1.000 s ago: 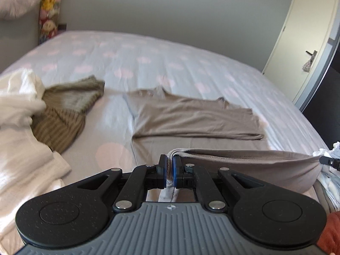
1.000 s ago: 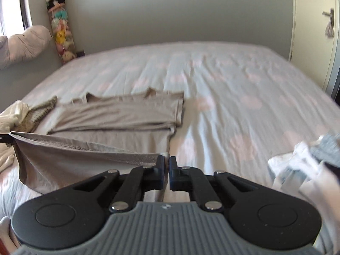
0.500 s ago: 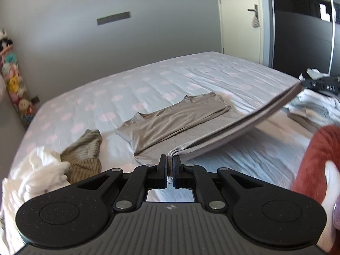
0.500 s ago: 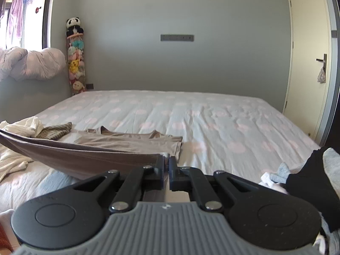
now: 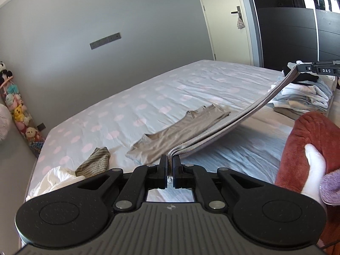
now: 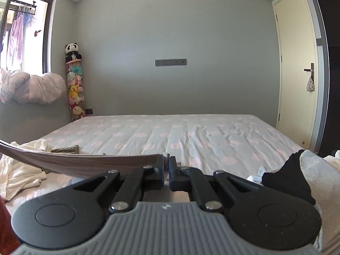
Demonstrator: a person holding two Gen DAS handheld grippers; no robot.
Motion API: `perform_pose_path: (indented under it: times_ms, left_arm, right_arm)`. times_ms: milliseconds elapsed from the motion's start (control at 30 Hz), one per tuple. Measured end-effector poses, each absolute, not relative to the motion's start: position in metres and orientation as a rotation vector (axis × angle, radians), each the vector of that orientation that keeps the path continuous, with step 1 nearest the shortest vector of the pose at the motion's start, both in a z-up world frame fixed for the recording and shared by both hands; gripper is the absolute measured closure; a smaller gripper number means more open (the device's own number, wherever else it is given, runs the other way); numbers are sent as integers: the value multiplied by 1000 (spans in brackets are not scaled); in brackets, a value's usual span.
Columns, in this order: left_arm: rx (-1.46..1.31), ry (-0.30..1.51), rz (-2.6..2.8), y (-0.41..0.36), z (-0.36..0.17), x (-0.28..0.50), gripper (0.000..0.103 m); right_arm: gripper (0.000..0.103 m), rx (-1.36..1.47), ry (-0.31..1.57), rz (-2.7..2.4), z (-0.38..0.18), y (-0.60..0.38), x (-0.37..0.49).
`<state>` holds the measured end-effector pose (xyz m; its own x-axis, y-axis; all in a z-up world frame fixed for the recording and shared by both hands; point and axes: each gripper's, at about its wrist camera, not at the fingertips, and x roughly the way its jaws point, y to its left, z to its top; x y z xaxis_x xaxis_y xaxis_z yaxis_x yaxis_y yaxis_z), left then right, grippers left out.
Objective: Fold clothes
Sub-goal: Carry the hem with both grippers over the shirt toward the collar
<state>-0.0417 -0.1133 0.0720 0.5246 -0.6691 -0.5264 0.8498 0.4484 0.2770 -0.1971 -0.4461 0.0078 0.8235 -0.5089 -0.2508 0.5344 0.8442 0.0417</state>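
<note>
Grey-walled bedroom point(image 6: 191, 31), polka-dot bed point(image 6: 191, 136), cream door point(image 6: 297, 63), sunlit window point(image 6: 23, 31)

bed point(image 6: 191, 131): fills the middle, its far edge against the wall
garment point(image 5: 182, 127): far part lies flat mid-bed; near hem lifted, stretched between left gripper point(image 5: 169, 161) and right gripper point(image 6: 166, 162)
striped cloth point(image 5: 95, 161): on the bed, left of the garment
crumpled sheet point(image 6: 23, 167): near left, beside the striped cloth
folded pile point(image 5: 303, 97): right edge of the bed
toy column point(image 6: 75, 85): far left corner
door point(image 6: 297, 63): far right

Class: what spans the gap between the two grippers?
The taupe garment's doubled hem, stretched from left gripper to right gripper; left wrist view shows it.
</note>
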Motion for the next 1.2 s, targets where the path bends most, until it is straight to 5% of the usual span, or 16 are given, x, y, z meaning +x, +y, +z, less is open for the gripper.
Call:
perform_pose_path:
  times_ms: [400, 1200]
  left_arm:
    - [590, 315, -949, -112, 105, -50, 101]
    - [763, 509, -956, -213, 64, 99, 101]
  right_arm:
    - [99, 25, 183, -544, 44, -419, -220]
    - [99, -14, 384, -504, 20, -535, -60]
